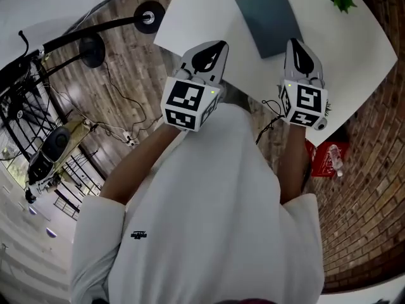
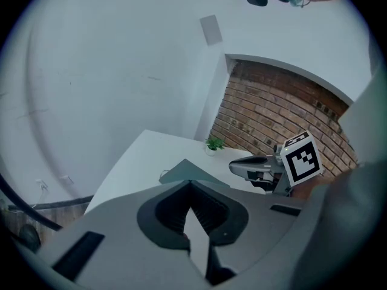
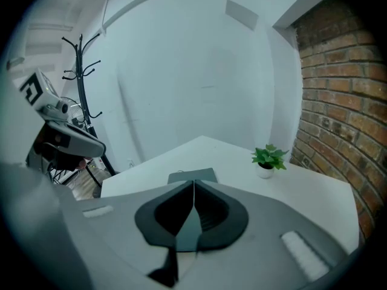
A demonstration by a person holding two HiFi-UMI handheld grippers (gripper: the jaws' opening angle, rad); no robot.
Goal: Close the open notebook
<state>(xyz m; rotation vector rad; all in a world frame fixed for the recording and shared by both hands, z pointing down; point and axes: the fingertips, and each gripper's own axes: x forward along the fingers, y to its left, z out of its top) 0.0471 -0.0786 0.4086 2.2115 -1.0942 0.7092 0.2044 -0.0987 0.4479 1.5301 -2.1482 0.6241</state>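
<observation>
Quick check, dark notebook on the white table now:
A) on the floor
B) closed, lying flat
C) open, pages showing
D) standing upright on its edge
B: the dark grey-blue rectangular notebook lies flat on the white table as a single slab with its cover up and no pages showing.

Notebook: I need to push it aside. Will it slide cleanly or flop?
Lying flat and shut, the notebook probably slides as one piece on the smooth white table. It looks thin, so likely light; lifted by one edge, its cover may fall open.
</observation>
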